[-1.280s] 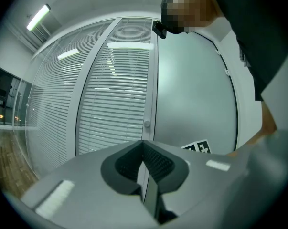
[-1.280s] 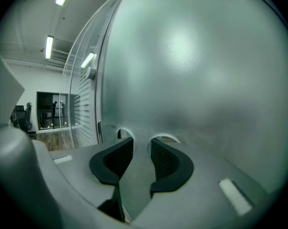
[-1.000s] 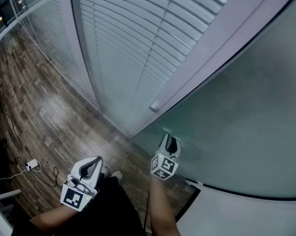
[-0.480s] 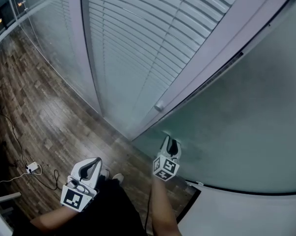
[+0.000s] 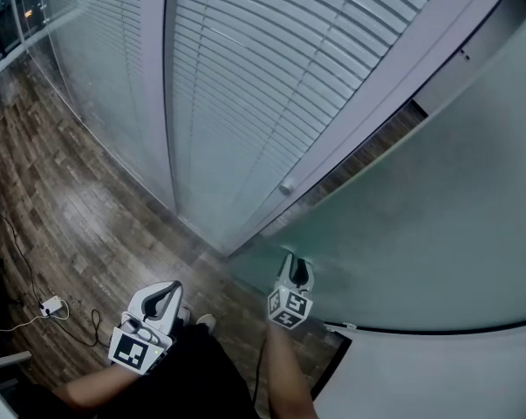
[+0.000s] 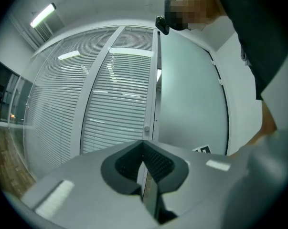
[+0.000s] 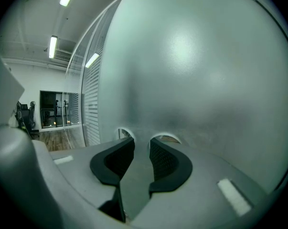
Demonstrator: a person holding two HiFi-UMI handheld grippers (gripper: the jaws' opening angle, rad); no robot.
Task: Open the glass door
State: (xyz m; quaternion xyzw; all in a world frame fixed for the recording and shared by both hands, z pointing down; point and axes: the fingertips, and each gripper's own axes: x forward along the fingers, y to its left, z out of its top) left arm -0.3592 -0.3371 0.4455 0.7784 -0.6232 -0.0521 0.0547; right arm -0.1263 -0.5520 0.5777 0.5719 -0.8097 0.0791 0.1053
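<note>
Reaching ahead from the person's forearm, the right gripper (image 5: pixel 295 265) has its tips at the lower part of the frosted glass door (image 5: pixel 420 225), close to the door's near edge, and they appear to touch the pane. Its jaws stand apart and released. Nothing sits between them, and in the right gripper view the grey-green glass fills almost everything ahead.

The left gripper (image 5: pixel 165 293) is held lower and to the left, beside the person's dark clothing and over the wooden floor (image 5: pixel 62 199), well apart from the door. Its jaws are clenched together on nothing, the dark pads meeting in a single line in the left gripper view.

The door takes up the right side of the head view and stands partly open. A narrow gap runs between its edge and the pale door frame (image 5: pixel 376 85), with floorboards showing through it. A small round knob (image 5: pixel 287 185) sits on that frame. Left of the frame, glass panels backed by white slatted blinds (image 5: pixel 245 85) run away into the distance. A white plug block (image 5: pixel 49 305) with a thin cable lies on the floor at the lower left, and a white wall (image 5: pixel 437 382) meets the door's dark lower edge at the bottom right.
</note>
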